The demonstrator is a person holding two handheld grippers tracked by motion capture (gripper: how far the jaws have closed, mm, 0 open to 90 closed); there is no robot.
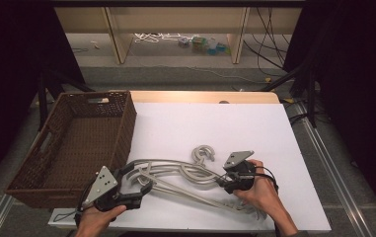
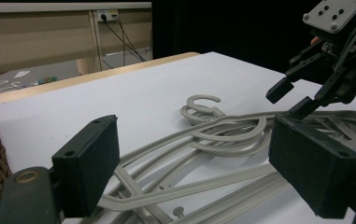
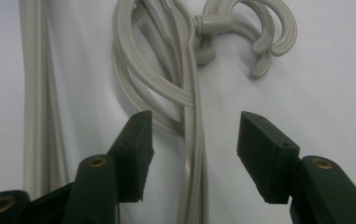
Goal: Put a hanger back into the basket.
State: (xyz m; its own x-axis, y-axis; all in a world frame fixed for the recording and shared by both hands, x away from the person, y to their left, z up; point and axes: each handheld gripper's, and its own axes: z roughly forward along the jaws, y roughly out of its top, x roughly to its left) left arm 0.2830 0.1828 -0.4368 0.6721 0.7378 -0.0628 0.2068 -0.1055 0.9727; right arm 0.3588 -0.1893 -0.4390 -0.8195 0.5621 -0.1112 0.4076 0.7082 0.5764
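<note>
In the high view, a stack of grey plastic clothes hangers [image 1: 185, 173] is lying on the white counter [image 1: 254, 128], just beside the brown wicker basket [image 1: 77, 143] and touching none of its walls that can be seen. The left tongs [image 1: 143, 189] are being held at the stack's end nearest the basket, while the right tongs [image 1: 223, 181] are being held at the far end from the basket, close to the hooks [image 1: 204, 153].

In the left gripper view, the left tongs [image 2: 192, 163] are being kept released, the jaws standing wide apart with the hanger arms [image 2: 199, 179] lying between and beyond them, untouched. The right tongs [image 2: 295, 98] are seen farther from the basket, also spread, with one tip being lowered onto a hanger's shoulder.

In the right gripper view, the right tongs [image 3: 192, 156] are being held released, and one thin hanger bar [image 3: 193, 154] is running up between the jaws toward the hooks [image 3: 255, 35], on the side away from the basket.

The step in hand is judged to be gripping the stack for a lift toward the basket. It would be done well if the bar were centred between the jaws before closing, if all stacked bars were gathered rather than the top one alone, and if both ends were raised together so that the hooks are not left snagged.
</note>
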